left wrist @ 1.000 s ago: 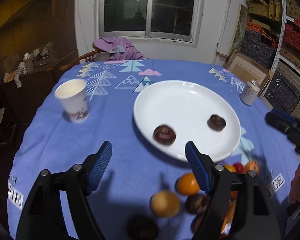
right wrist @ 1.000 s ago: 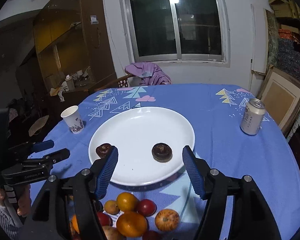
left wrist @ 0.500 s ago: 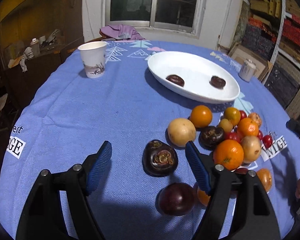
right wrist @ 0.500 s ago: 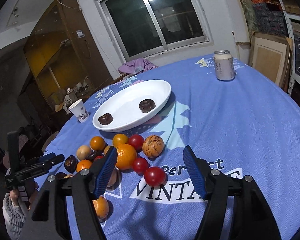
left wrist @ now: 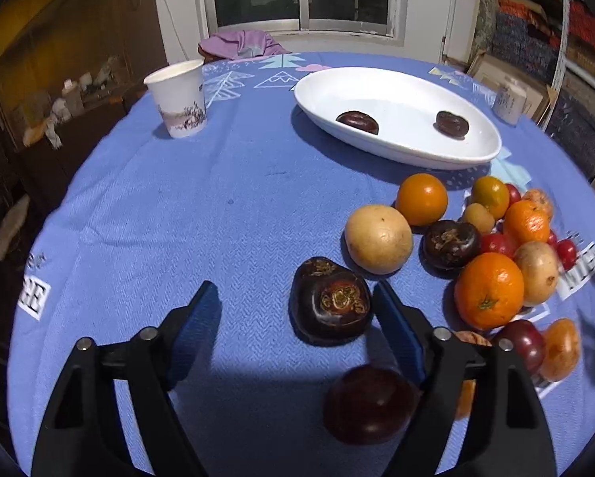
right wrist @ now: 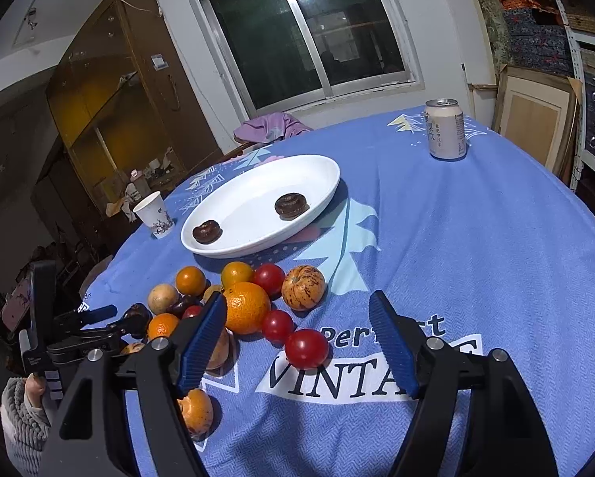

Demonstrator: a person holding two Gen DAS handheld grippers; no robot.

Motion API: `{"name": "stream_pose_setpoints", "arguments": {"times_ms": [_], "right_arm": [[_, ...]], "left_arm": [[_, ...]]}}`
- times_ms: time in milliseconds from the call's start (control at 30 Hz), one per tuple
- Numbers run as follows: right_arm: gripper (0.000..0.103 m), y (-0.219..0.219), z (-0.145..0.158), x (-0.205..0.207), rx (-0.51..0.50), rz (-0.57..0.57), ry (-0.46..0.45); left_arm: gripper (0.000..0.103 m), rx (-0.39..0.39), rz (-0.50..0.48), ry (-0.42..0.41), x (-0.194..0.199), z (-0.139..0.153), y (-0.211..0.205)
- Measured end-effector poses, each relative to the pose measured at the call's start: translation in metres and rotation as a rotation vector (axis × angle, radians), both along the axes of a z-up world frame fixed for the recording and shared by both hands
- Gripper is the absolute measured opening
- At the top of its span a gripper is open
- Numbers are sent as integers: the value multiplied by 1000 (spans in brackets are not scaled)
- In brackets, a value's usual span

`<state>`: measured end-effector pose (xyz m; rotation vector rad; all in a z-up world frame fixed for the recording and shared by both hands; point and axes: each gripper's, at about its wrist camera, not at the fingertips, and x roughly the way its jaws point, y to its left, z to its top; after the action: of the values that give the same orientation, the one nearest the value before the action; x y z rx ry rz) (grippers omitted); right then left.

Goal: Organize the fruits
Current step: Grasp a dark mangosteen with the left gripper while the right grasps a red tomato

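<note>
My left gripper [left wrist: 297, 308] hangs low over the blue cloth, its jaws opening. A dark brown fruit [left wrist: 331, 302] lies between the fingers, close to the right pad [left wrist: 393, 318] and far from the left one. My right gripper [right wrist: 297, 320] is also opening, with a red cherry tomato [right wrist: 306, 348] on the cloth between its fingers, untouched. The white plate [left wrist: 416, 159] [right wrist: 250, 206] holds two dark fruits [left wrist: 357, 121] [left wrist: 451, 122]. A pile of oranges [right wrist: 245, 307], tomatoes and pale fruits [left wrist: 378, 238] lies in front of the plate.
A paper cup [left wrist: 178, 97] [right wrist: 154, 214] stands left of the plate. A drink can [right wrist: 444, 129] stands at the far right of the table. The left gripper [right wrist: 126, 316] shows in the right wrist view at the pile's left edge, held by a grey-sleeved hand [right wrist: 19, 417].
Both grippers dropped from above the plate to the fruit pile and their jaws spread wider. The left now straddles the dark fruit, the right the cherry tomato.
</note>
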<state>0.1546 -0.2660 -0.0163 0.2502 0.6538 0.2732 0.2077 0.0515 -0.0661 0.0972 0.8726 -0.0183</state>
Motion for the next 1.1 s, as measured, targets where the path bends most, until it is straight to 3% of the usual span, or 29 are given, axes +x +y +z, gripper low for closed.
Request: {"name": "stream_pose_setpoints", "arguments": {"times_ms": [33, 133, 200, 267, 300, 500, 667, 767, 933, 1100], "right_arm": [[75, 0, -1, 1, -3, 0, 4], [75, -1, -2, 1, -4, -6, 10], [75, -2, -4, 2, -4, -16, 19], [75, -1, -7, 5, -17, -19, 42], [75, 0, -9, 5, -26, -16, 49], [75, 19, -19, 8, -136, 16, 93], [73, 25, -24, 11, -173, 22, 125], [64, 32, -28, 13, -208, 41, 146], [37, 38, -40, 22, -227, 70, 216], [34, 37, -41, 23, -221, 71, 223]], "left_arm": [[81, 54, -2, 13, 4, -6, -7], [81, 42, 32, 22, 7, -5, 5], [79, -1, 101, 32, 6, -3, 25], [67, -71, 125, 50, 7, -2, 39], [62, -89, 124, 57, 6, -3, 41], [57, -30, 58, 40, 1, -3, 23], [55, -37, 68, 44, 3, -4, 24], [55, -29, 69, 42, 3, -4, 24], [55, -36, 61, 46, 4, -4, 23], [55, -42, 52, 49, 4, -5, 22]]}}
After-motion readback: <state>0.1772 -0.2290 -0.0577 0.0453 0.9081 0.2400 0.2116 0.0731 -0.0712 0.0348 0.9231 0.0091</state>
